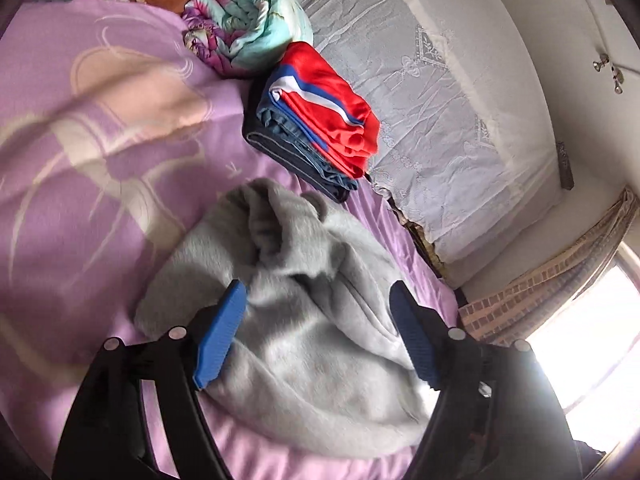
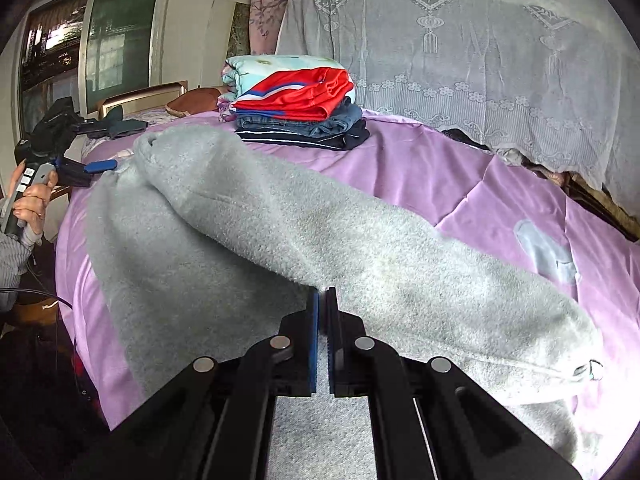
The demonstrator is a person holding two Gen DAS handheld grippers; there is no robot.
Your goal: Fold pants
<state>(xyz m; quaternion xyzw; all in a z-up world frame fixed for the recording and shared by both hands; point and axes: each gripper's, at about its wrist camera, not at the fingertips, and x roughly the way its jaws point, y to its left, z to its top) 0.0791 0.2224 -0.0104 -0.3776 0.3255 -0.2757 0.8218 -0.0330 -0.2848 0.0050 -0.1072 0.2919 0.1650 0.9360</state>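
Grey fleece pants [image 2: 280, 240] stretch lengthwise between 2 grippers: right gripper [image 2: 322, 300] pinches a fold, left gripper [image 1: 318, 292] gapes empty over the far end.

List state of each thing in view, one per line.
left gripper: open, over the pants
right gripper: shut on pants
pants: grey fleece, spread on the bed, one part lapped over another
stack: folded, red on top
quilt: rolled
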